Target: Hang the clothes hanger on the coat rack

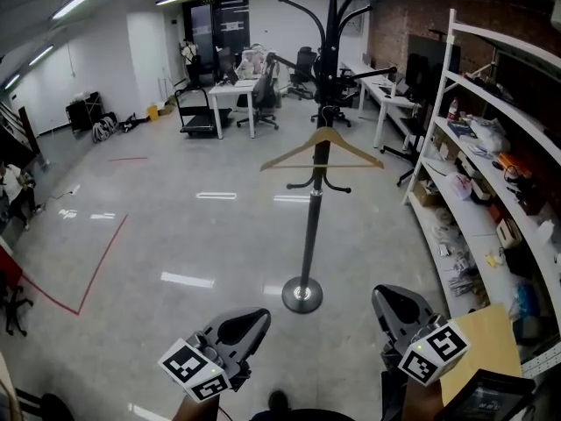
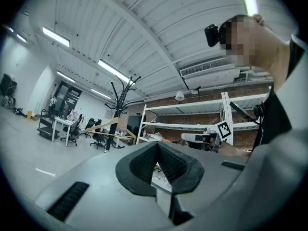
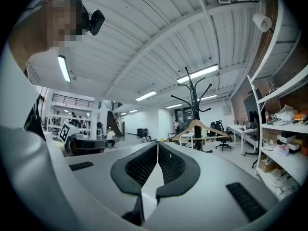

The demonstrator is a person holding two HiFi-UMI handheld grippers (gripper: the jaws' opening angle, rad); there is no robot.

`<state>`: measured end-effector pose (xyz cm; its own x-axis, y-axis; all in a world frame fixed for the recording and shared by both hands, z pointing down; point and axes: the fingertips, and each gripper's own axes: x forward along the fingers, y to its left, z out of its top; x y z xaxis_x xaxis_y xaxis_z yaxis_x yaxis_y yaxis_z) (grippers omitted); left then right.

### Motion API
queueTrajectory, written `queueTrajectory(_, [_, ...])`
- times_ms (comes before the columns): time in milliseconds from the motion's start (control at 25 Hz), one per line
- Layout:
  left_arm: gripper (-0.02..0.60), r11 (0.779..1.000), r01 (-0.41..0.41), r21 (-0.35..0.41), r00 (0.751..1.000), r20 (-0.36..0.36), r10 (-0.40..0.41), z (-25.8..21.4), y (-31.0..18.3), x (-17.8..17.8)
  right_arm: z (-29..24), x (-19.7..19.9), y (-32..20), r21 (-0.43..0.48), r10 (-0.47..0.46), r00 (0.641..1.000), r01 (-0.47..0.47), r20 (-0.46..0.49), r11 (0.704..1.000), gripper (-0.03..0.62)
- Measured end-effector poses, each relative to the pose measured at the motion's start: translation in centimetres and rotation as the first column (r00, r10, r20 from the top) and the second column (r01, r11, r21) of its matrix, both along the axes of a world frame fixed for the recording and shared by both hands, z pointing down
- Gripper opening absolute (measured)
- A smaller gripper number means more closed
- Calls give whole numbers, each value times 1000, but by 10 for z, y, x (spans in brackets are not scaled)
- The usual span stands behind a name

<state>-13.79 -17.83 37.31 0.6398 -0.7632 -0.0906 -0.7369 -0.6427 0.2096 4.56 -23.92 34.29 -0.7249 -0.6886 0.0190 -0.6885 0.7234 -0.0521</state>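
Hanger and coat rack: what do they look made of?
Hanger: probably wood, with a pale tan colour and matte look; any varnish is too far away to tell. Rack: likely metal, thin, dark and slightly glossy. Its round base is greyer and shinier.

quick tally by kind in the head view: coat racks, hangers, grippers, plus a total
coat rack: 1
wooden hanger: 1, hanging on the rack
grippers: 2, left gripper and right gripper, both shut and empty
total: 4
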Motion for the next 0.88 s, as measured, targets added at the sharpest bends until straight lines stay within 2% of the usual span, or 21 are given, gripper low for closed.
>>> queueTrajectory(160, [0,1000,18,-18,1000,-10,-18,0,57,34,7,37,60,-13,-9,1000,9,3,1000,8])
queueTrajectory(320, [0,999,36,-33,999,16,-35,10,108,78,22,80,114,-25,-38,999,37,-30,999,8])
queueTrajectory(480, [0,991,82,-106,996,33,-79,24,162,118,37,126,160,-67,-63,998,63,-13,996,8])
queueTrajectory(600, [0,986,97,-133,994,67,-88,16,202,134,30,139,189,-79,-78,997,79,26,994,8])
queueTrajectory(880, [0,987,113,-114,991,83,-104,3,278,147,19,138,254,-46,-107,992,110,61,993,8])
